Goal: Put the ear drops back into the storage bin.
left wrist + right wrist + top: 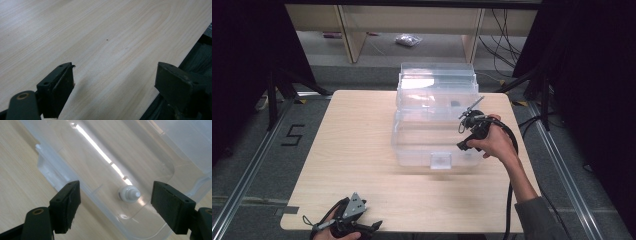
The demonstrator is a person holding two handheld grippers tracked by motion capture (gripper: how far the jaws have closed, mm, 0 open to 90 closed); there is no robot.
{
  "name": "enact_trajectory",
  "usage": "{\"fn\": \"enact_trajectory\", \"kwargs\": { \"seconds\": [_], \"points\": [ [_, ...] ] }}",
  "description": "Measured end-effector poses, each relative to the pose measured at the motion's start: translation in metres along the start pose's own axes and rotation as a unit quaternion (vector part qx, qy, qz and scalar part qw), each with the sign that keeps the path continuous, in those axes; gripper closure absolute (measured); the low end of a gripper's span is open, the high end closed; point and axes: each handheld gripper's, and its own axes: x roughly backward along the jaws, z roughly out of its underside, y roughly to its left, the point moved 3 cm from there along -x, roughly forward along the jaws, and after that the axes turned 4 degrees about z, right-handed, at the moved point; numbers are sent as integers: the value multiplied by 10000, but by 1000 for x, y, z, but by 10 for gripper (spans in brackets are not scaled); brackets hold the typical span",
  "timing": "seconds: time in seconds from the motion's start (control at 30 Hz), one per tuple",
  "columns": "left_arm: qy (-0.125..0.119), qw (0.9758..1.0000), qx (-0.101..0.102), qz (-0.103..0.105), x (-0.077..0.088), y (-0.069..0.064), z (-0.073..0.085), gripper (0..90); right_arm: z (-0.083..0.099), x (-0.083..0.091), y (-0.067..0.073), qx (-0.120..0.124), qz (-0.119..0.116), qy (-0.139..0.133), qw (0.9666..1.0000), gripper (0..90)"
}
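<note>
Small white bottle (128, 194), conical tip, upright inside clear plastic box (57, 178). Right gripper (115, 207) above, jaws spread, empty. Left gripper (113, 82) at 7 o'clock on pale wood-grain table (105, 32), jaws spread, empty.

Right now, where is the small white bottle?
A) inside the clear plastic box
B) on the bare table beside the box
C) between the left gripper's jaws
A: the small white bottle stands on the floor of the clear plastic box, below the open right gripper.
</note>
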Motion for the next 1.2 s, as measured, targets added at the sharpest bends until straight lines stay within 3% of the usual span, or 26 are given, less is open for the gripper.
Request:
{"fn": "enact_trajectory", "kwargs": {
  "seconds": [0.13,0.3,0.33,0.5,0.87,1.1,1.13,1.2],
  "points": [
    [12,10000,-10,-7,0,0,0,149,5,5,5,-81,-37,-82,9999,244],
    [32,10000,-4,5,0,0,0,149,13,10,10,-50,-62,-245,9997,241],
    [31,10000,-5,7,0,0,0,149,14,11,10,47,-52,-320,9995,241],
    [28,10000,-5,5,0,0,0,149,20,13,16,-59,-128,-422,9990,239],
    [1,10000,-10,-15,0,0,0,149,33,14,29,28,-199,-812,9965,223],
    [4,10000,-6,-19,0,0,0,149,42,14,40,-121,-225,-907,9955,219],
    [4,10000,-4,-21,0,0,0,149,44,14,41,11,-223,-990,9948,219],
    [39,10000,-4,-5,0,0,0,149,47,15,45,-2,-268,-1022,9944,217]
  ]
}}
